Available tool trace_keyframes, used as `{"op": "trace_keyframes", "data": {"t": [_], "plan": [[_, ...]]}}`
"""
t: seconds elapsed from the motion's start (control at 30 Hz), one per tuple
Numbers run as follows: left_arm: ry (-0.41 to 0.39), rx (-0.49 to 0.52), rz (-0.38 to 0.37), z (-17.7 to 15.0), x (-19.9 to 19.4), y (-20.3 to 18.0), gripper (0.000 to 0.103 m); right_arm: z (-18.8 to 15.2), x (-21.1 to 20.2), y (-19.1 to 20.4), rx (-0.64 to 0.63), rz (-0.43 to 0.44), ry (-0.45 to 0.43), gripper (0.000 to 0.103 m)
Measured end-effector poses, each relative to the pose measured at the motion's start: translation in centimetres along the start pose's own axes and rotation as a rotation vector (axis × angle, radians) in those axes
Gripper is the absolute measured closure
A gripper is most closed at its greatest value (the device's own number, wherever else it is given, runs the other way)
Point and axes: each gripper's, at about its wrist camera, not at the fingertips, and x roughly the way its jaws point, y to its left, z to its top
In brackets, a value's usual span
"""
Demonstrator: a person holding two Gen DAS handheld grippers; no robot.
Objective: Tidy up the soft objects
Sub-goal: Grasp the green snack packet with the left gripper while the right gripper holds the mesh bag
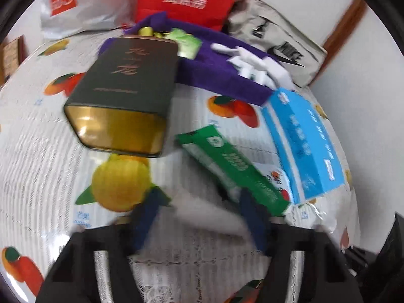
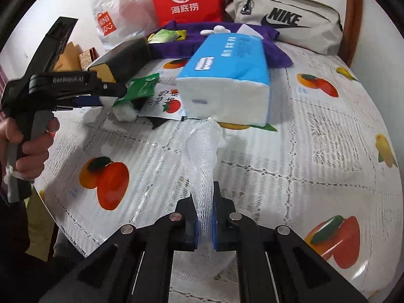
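A white foam net sleeve (image 2: 202, 156) is being clamped between the right gripper (image 2: 204, 224) pads, w/ its far end trailing on the fruit-print tablecloth (image 2: 315, 151) just in front of the blue tissue pack (image 2: 224, 75), which serves as landmark here. The left gripper (image 1: 199, 217) is being held w/ fingers apart and nothing between them, just left of the tissue pack, over the green sachet (image 1: 234, 166); in the right wrist view it is seen near a cotton wad (image 2: 125, 113) beside that sachet. Judged step: the sleeve is being carried off for sorting, while the left side is being lined up on the next soft item, prob. the sachet or the wad. Next move calls for a drop spot for the sleeve, poss. w/ the purple cloth (image 2: 272, 48) behind the tissue pack, and a gentle close, since foam net deforms easily. Counted: 1 tissue pack, 1 green sachet, 1 net sleeve, 1 dark tin (image 1: 126, 88) left of the pack, 1 purple cloth, 1 red bag (image 2: 186, 0), 1 white shopping bag (image 2: 113, 15), 1 grey Nike pouch (image 2: 285, 15) behind it.
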Motion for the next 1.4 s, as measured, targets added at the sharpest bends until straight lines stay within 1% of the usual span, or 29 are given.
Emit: {"op": "trace_keyframes", "data": {"t": [0.03,0.1,0.13,0.23,0.33,0.37,0.43,0.5,0.53,0.57,0.6,0.63,0.7,0.77,0.8,0.83,0.87,0.9,0.93,0.97,1.0,1.03,1.07,1.1,1.17,1.23,1.27,1.4], "plan": [[0.010,-0.006,-0.017,0.0,0.1,0.0,0.081,0.1,0.0,-0.1,0.006,0.003,0.000,0.095],[0.020,-0.006,-0.039,-0.2,-0.2,0.3,0.091,0.2,0.1,-0.2,0.007,-0.001,0.002,0.095],[0.017,0.004,-0.037,-0.3,-0.5,0.4,0.093,0.3,0.1,-0.1,0.005,-0.004,0.003,0.095],[-0.001,-0.004,-0.027,-0.6,-1.9,1.6,0.094,0.4,0.2,0.1,-0.004,-0.014,0.006,0.095],[0.013,0.005,0.031,-1.0,-2.7,3.0,0.094,0.4,0.2,0.4,-0.015,-0.028,0.007,0.095],[0.017,0.003,0.039,-1.2,-2.9,3.5,0.094,0.4,0.2,0.5,-0.018,-0.030,0.007,0.094],[0.034,-0.019,0.039,-1.3,-3.0,4.3,0.094,0.4,0.3,0.6,-0.023,-0.036,0.008,0.094],[0.035,-0.005,0.010,-1.0,-3.0,3.9,0.092,0.5,0.4,0.7,-0.026,-0.039,0.009,0.094],[0.030,0.019,-0.004,-0.7,-3.0,3.1,0.089,0.5,0.4,0.7,-0.026,-0.040,0.010,0.094],[0.029,0.031,-0.007,-0.5,-3.0,2.6,0.067,0.6,0.4,0.7,-0.025,-0.040,0.013,0.094],[0.030,0.048,-0.008,-0.2,-2.8,1.7,0.036,0.7,0.4,0.7,-0.025,-0.040,0.015,0.094],[0.018,0.070,-0.010,0.2,-2.6,0.6,0.026,0.7,0.4,0.7,-0.026,-0.040,0.015,0.094],[0.002,0.091,-0.004,0.6,-2.3,-0.8,0.024,0.6,0.4,0.7,-0.025,-0.041,0.016,0.094],[0.014,0.084,0.022,1.1,-1.5,-1.5,0.024,0.6,0.4,0.7,-0.022,-0.040,0.014,0.094],[0.016,0.074,0.053,1.3,-1.0,-1.7,0.024,0.5,0.3,0.7,-0.023,-0.041,0.013,0.094],[0.028,0.071,0.106,1.4,-0.2,-2.1,0.024,0.5,0.3,0.7,-0.024,-0.041,0.012,0.094],[0.047,0.075,0.138,1.4,0.5,-2.3,0.024,0.6,0.4,0.7,-0.024,-0.041,0.013,0.094],[0.060,0.075,0.152,1.4,1.0,-2.4,0.024,0.6,0.4,0.6,-0.020,-0.040,0.011,0.094],[0.078,0.069,0.162,1.3,1.7,-2.6,0.025,0.6,0.4,0.6,-0.014,-0.038,0.009,0.094],[0.079,0.068,0.173,1.2,2.1,-2.7,0.025,0.7,0.4,0.5,-0.009,-0.035,0.007,0.094],[0.057,0.082,0.194,1.1,2.2,-3.0,0.030,0.7,0.5,0.5,-0.005,-0.033,0.004,0.094],[0.047,0.098,0.217,1.0,2.3,-3.4,0.037,0.7,0.5,0.5,-0.004,-0.030,-0.001,0.094],[0.033,0.135,0.234,0.9,2.4,-3.8,0.055,0.8,0.6,0.5,-0.004,-0.030,-0.002,0.094],[0.037,0.145,0.197,0.9,2.2,-3.9,0.068,0.8,0.6,0.5,-0.005,-0.030,-0.002,0.094],[0.045,0.125,0.164,1.1,1.9,-3.8,0.074,0.8,0.6,0.5,-0.008,-0.030,-0.003,0.094],[0.021,0.114,0.109,1.2,0.8,-3.4,0.075,0.9,0.7,0.5,-0.005,-0.029,-0.003,0.094],[0.011,0.109,0.095,1.2,0.1,-3.1,0.075,0.8,0.6,0.5,-0.005,-0.031,-0.003,0.094],[-0.009,0.106,0.100,0.9,-2.2,-2.0,0.075,0.9,0.7,0.7,-0.010,-0.046,0.001,0.094]]}}
